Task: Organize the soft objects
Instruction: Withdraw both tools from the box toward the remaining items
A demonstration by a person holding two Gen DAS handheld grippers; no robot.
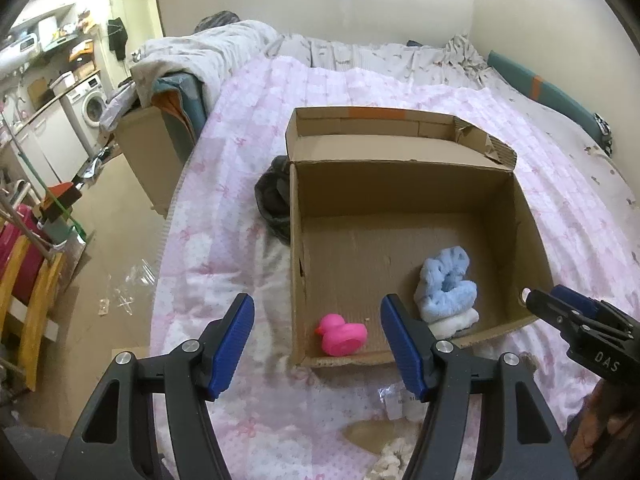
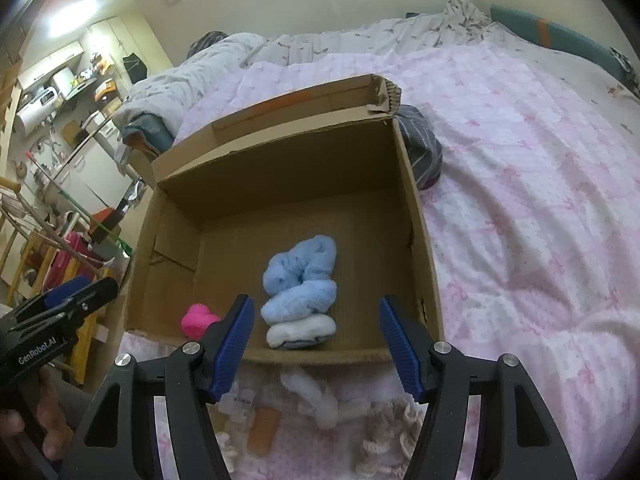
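An open cardboard box sits on a pink patterned bedspread. Inside it lie a pink rubber duck at the near left corner and fluffy blue socks stacked on a white one. My left gripper hovers open above the box's near left corner, nothing between its blue pads. My right gripper hangs open above the box's near wall, empty, the socks just beyond it. Each gripper also shows at the edge of the other's view.
White fluffy pieces, cream knitted items and a small tan pad lie on the bedspread in front of the box. Dark cloth lies at the box's left side, a striped grey garment at its right. The bed's edge drops to a cluttered floor on the left.
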